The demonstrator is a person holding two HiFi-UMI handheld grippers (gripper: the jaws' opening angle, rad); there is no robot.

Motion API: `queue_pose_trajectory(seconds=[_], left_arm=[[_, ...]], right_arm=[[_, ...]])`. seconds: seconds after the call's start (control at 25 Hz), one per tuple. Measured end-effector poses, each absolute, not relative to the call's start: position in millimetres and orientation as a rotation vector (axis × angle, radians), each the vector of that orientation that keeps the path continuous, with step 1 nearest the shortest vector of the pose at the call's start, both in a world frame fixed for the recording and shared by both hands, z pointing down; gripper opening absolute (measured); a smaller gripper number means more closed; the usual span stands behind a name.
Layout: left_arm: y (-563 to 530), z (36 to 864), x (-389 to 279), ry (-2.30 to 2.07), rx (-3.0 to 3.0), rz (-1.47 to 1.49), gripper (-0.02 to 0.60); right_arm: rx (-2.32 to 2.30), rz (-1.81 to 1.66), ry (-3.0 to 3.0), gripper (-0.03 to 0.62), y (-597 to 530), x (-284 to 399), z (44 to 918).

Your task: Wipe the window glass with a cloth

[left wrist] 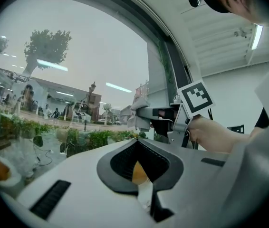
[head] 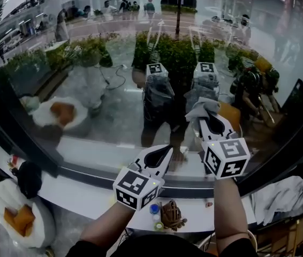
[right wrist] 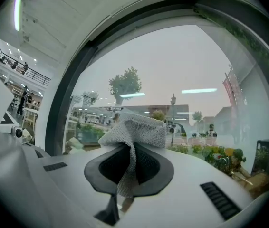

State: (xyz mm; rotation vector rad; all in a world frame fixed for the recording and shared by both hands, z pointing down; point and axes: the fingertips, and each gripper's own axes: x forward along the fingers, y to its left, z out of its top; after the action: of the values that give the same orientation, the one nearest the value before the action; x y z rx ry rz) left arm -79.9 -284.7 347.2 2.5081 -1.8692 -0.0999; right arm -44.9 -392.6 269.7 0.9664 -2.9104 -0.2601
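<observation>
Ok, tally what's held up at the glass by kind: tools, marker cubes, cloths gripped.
Tools: 2, the left tool and the right tool
Marker cubes: 2, the left cube and the right cube
Cloths: 1, the cloth in the right tool
Total: 5

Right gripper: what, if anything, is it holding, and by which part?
The cloth, pinched by a bunched fold; the rest fans out beyond the fingers.

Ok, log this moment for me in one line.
right gripper: shut on cloth | cloth: up at window glass, contact unclear | left gripper: shut, empty, lower
</observation>
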Motion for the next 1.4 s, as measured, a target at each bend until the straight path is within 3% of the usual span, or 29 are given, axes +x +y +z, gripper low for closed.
queue_pose_trajectory(seconds=[0.64, 1.0, 1.4], left_arm=[[-276.1, 343.3, -96.9, -1.994, 2.385, -0.067, 0.008], [-216.3, 359.2, -205.1, -2.031, 2.34, -0.104, 0.008], [-169.4, 373.3, -287.6, -2.081, 2.28, -0.099, 0.008]], right_arm=[[0.783, -0.201, -2.974, 0.038, -385.0, -81.4, 277.7], [0.693, -0.232, -2.978, 0.038, -317.7, -202.6, 294.2], [0.632, -0.211, -2.982, 0.038, -276.8, -291.0, 312.2]])
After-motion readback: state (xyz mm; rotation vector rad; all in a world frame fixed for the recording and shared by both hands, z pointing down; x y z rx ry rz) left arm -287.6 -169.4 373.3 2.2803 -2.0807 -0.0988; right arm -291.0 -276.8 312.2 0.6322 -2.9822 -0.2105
